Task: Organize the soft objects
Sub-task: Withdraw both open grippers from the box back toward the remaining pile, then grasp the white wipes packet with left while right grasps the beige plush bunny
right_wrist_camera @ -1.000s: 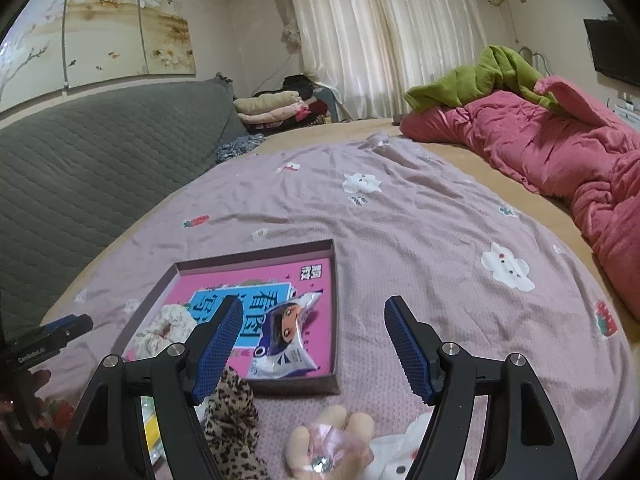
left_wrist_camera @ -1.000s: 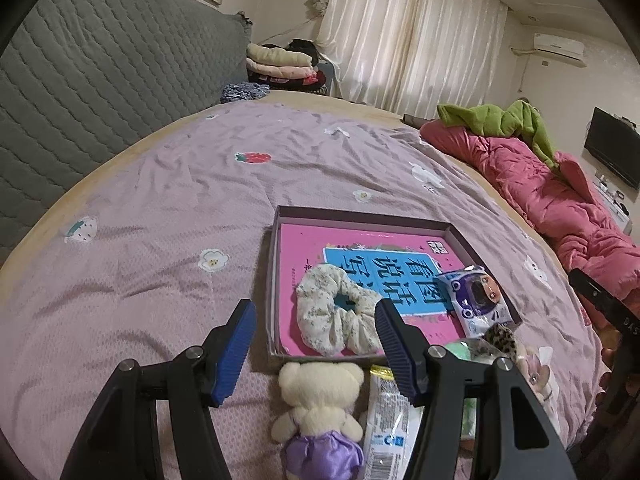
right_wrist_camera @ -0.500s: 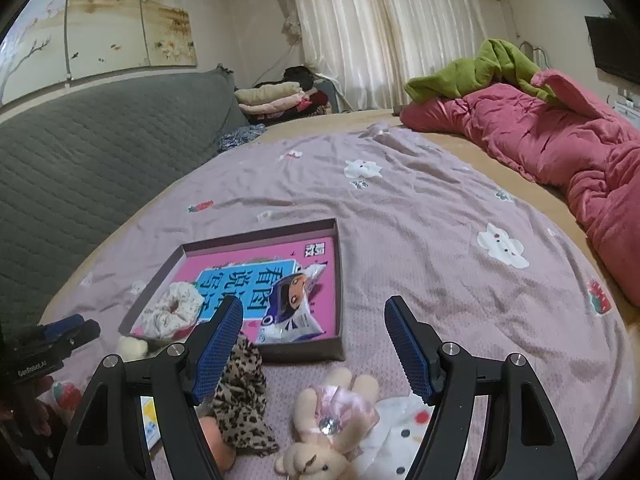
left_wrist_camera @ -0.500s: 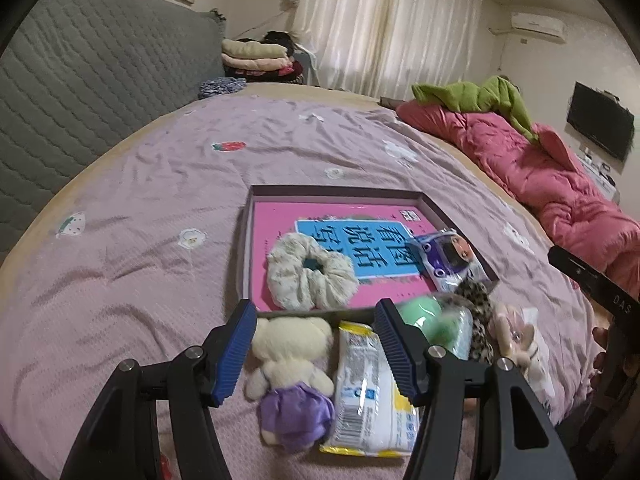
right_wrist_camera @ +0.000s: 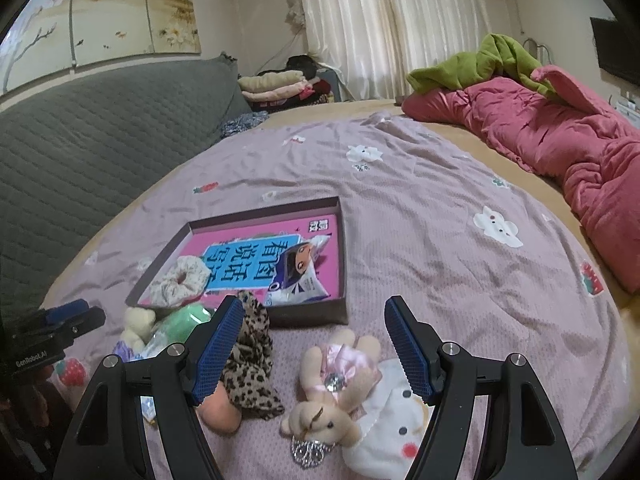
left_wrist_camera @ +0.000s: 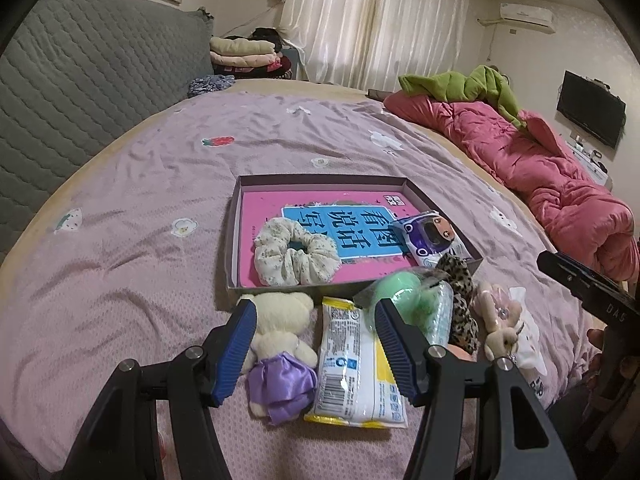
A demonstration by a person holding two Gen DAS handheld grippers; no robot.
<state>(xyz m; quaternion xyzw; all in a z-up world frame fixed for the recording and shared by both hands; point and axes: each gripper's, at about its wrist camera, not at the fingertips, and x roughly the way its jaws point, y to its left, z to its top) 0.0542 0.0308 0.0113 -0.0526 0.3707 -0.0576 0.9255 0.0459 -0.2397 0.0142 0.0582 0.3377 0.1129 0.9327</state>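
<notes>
On the lilac bedspread [left_wrist_camera: 132,184] a shallow box [left_wrist_camera: 236,236] with a pink book in its bottom holds a floral scrunchie [left_wrist_camera: 294,258] at its near left and a small cartoon-printed packet [left_wrist_camera: 434,240] at its near right. The remaining soft things lie in a row along the box's near wall.

The left gripper [left_wrist_camera: 312,344] hovers over the left end of this row, its blue-padded jaws wide apart and clamped on nothing. In its view, a cream teddy bear in a purple skirt [left_wrist_camera: 280,352] lies just inside the left pad, head toward the box and feet toward the camera, so its long axis runs far to near. A white and yellow tissue pack [left_wrist_camera: 356,368] lies beside it between the jaws, lengthwise in the same direction. A green ball in clear wrapping [left_wrist_camera: 404,292] sits at the tip of the right pad.

The right gripper [right_wrist_camera: 316,350] hangs over the right end of the row, angled downward, jaws likewise spread and empty. Between them lies a tan bear in a pink dress [right_wrist_camera: 332,396], head nearest the camera and legs pointing toward the box. A white plush with red cheeks [right_wrist_camera: 390,428] touches its right side under the right pad. A leopard-print cloth [right_wrist_camera: 250,364] lies by the left pad, with a peach-coloured thing [right_wrist_camera: 218,412] just near of it.
</notes>
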